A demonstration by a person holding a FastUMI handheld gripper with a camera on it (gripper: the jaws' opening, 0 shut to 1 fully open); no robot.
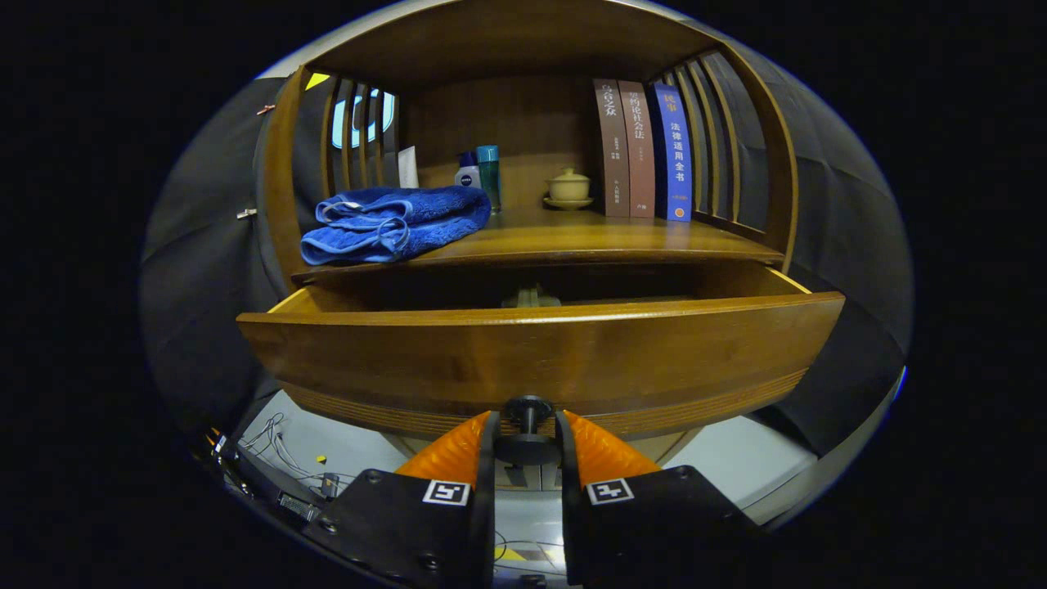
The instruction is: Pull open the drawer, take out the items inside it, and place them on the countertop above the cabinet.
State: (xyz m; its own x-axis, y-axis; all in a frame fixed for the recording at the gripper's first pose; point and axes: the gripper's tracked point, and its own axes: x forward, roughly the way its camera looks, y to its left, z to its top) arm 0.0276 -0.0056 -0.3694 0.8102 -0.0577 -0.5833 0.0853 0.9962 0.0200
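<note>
While the drawer [540, 360] sits pulled part way out across the middle of the frame, the gripper [527, 438] at bottom center has both fingers pinched tight on the dark knob [527, 446] on the drawer front. Peeking over the front edge there's a small pale item [532, 298] inside, kinda hard to make out. Up on the countertop [589, 237]: a folded blue towel [393, 222] at left, two bottles [480, 172], a lidded cup [568, 188] and three books [642, 147] upper right.
</note>
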